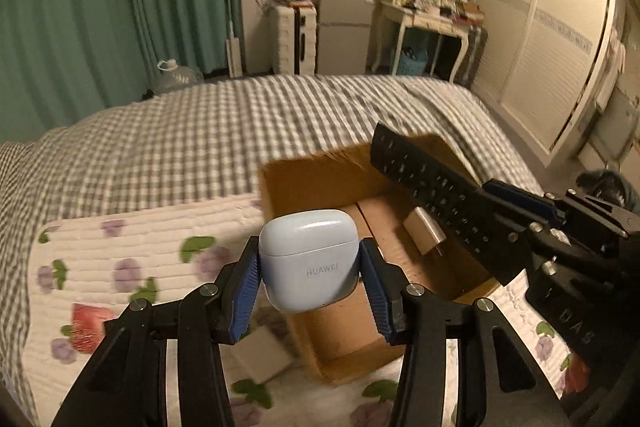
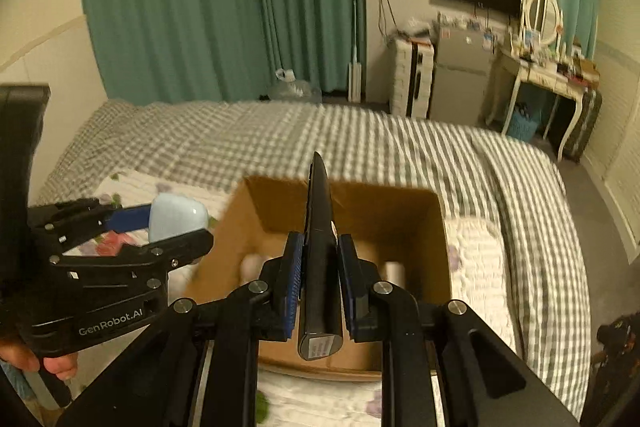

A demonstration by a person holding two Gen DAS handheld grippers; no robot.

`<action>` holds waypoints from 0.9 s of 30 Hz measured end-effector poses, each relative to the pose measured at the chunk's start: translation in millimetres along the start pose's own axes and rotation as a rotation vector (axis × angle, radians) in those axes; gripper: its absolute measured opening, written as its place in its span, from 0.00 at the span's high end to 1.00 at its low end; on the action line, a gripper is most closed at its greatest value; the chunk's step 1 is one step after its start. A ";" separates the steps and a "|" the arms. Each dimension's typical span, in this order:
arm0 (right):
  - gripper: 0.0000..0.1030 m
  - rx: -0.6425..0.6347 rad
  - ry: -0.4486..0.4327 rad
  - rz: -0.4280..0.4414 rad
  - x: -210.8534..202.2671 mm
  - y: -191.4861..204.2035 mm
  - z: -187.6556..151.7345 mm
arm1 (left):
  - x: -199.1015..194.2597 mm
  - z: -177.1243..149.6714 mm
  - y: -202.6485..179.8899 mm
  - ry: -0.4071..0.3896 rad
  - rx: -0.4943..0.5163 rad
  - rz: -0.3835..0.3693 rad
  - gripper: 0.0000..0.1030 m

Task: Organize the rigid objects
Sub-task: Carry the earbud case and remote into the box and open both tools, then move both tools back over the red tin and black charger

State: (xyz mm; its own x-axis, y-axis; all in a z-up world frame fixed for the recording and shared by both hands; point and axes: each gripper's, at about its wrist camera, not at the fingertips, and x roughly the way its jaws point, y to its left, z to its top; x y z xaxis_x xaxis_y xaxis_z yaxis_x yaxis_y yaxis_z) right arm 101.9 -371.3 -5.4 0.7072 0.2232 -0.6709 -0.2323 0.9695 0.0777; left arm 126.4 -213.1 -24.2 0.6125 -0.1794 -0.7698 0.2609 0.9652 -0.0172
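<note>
A bed (image 1: 208, 131) is covered by a grey-checked sheet; a floral quilted pad (image 1: 132, 247) is spread on it, and an open cardboard box (image 2: 436, 227) is set on the pad.

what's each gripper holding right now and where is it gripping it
Left gripper: pale blue earbud case, fingers on its two sides. Right gripper: black remote control, clamped by its long edges near one end.

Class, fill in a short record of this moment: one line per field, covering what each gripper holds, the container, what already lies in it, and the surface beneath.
left gripper: shut on the light blue earbud case
right gripper: shut on the black remote control, held edge-on between the pads
container: open cardboard box on the bed, below both grippers
in the box: a small white charger plug
surface: floral quilted mat over a grey checked bedspread
</note>
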 end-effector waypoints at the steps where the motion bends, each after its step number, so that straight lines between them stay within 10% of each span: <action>1: 0.84 0.007 0.012 0.003 6.1 -7.1 -4.3 | 8.7 -0.8 -5.2 0.011 0.005 0.005 0.52; 12: 0.82 0.096 0.058 0.044 37.0 -50.5 -21.3 | 41.4 -6.3 -28.4 0.064 0.013 0.027 0.48; 15: 0.46 0.099 0.038 0.007 25.2 -55.1 -19.3 | 29.1 -5.8 -22.9 0.028 0.002 0.057 0.40; 27: 0.16 0.090 -0.084 -0.054 -61.8 -16.3 -5.0 | -88.8 -4.9 42.6 -0.101 -0.054 0.154 0.30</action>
State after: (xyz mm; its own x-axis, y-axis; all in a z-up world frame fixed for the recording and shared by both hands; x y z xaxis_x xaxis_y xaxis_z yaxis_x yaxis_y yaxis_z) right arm 58.7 -401.4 31.0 0.7714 0.1744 -0.6120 -0.1342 0.9847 0.1114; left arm 79.4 -155.1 40.4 0.7144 -0.0446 -0.6983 0.1196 0.9911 0.0590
